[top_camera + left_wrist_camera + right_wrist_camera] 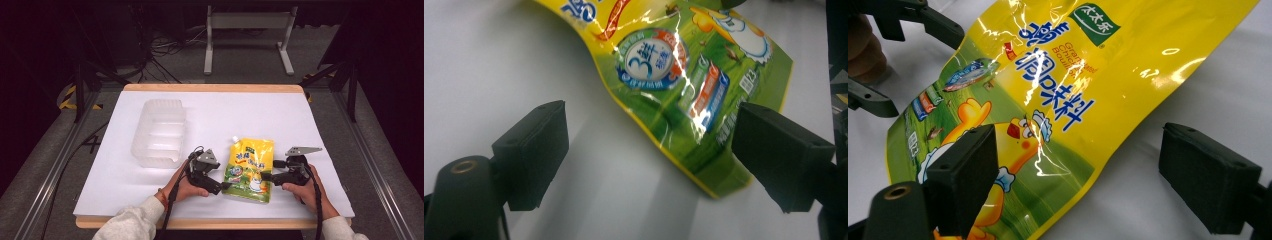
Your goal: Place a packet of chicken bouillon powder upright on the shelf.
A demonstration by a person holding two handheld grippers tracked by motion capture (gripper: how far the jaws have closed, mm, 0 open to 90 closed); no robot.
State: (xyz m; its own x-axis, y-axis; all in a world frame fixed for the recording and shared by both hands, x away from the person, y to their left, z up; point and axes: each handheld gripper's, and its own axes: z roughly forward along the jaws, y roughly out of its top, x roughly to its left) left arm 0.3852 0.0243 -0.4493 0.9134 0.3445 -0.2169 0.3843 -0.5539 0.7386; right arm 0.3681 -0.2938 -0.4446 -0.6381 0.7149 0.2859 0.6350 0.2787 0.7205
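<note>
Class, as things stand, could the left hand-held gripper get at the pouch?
Probably yes: the left hand-held gripper sits open at the edge of the pouch, and nothing lies between them.

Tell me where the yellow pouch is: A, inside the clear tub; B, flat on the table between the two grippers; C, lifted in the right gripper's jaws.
B: the pouch lies flat on the white table, with the left gripper and right gripper open at either side and the tub off to its left.

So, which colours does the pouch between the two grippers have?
The pouch is yellow on top, green below, with blue lettering; right gripper view shows it best.
</note>
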